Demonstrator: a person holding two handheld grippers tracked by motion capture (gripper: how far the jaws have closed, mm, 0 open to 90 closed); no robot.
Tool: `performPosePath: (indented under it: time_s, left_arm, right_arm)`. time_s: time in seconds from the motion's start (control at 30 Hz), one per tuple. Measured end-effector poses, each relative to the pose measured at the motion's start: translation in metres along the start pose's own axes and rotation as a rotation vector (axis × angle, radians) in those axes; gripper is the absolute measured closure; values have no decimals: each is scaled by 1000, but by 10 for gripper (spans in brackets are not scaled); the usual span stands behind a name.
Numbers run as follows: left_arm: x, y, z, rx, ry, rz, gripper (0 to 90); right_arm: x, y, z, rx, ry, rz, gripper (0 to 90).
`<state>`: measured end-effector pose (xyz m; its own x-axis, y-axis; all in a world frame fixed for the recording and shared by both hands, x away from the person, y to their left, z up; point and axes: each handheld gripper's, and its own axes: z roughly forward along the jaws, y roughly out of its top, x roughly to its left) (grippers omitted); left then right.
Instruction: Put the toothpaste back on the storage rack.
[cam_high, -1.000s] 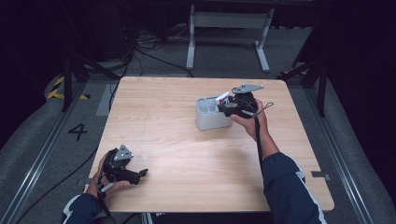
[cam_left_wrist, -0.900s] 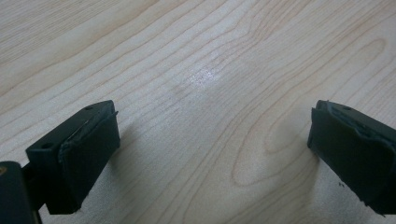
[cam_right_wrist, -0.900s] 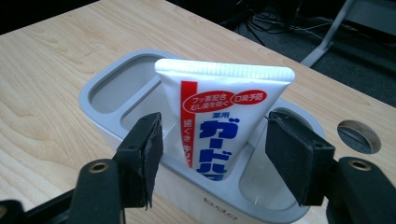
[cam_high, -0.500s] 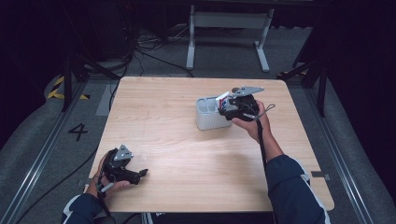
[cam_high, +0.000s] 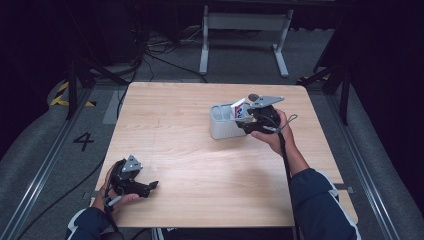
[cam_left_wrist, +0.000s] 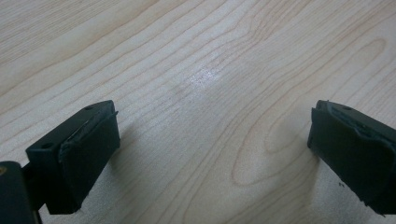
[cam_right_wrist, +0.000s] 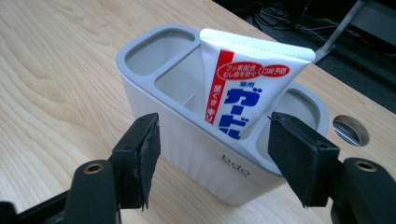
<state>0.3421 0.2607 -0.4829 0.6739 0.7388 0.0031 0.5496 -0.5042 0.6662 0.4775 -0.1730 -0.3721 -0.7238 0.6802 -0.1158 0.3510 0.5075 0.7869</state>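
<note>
Landmark: grey holder (cam_high: 222, 129), standing on the wooden table (cam_high: 200, 165), right of its middle.
Toothpaste tube (cam_right_wrist: 243, 88): upright in the holder's middle compartment, leaning slightly, crimped end up.
Right gripper (cam_right_wrist: 212, 149): released, jaws just been opening, one on each side of the holder's front wall, touching neither it nor the tube.
Left gripper (cam_high: 150, 185): released, well apart from the holder, low over the table's near-left corner.

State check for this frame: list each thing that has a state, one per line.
Toothpaste tube: upright in the holder's middle compartment, crimped end up, not gripped.
Holder: upright on the table, end compartments empty.
Right gripper: open, jaws just opening, apart from the tube.
Left gripper: open, empty, over bare table.
</note>
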Motion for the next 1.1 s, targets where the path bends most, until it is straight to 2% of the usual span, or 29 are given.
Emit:
performPosePath:
  time_s: [0.1, 0.23, 0.67, 1.1]
  left_arm:
    - [1, 0, 0, -1, 9, 17, 27]
    - [0, 0, 0, -2, 7, 7, 27]
    - [0, 0, 0, 0, 10, 6, 27]
    - [0, 0, -1, 3, 9, 6, 28]
  right_arm:
    - [2, -3, -4, 10, 0, -22, 343]
    - [3, -8, -9, 22, -2, -41, 337]
    - [6, -26, -21, 49, 7, -66, 326]
    - [12, -53, -29, 82, 12, -98, 316]
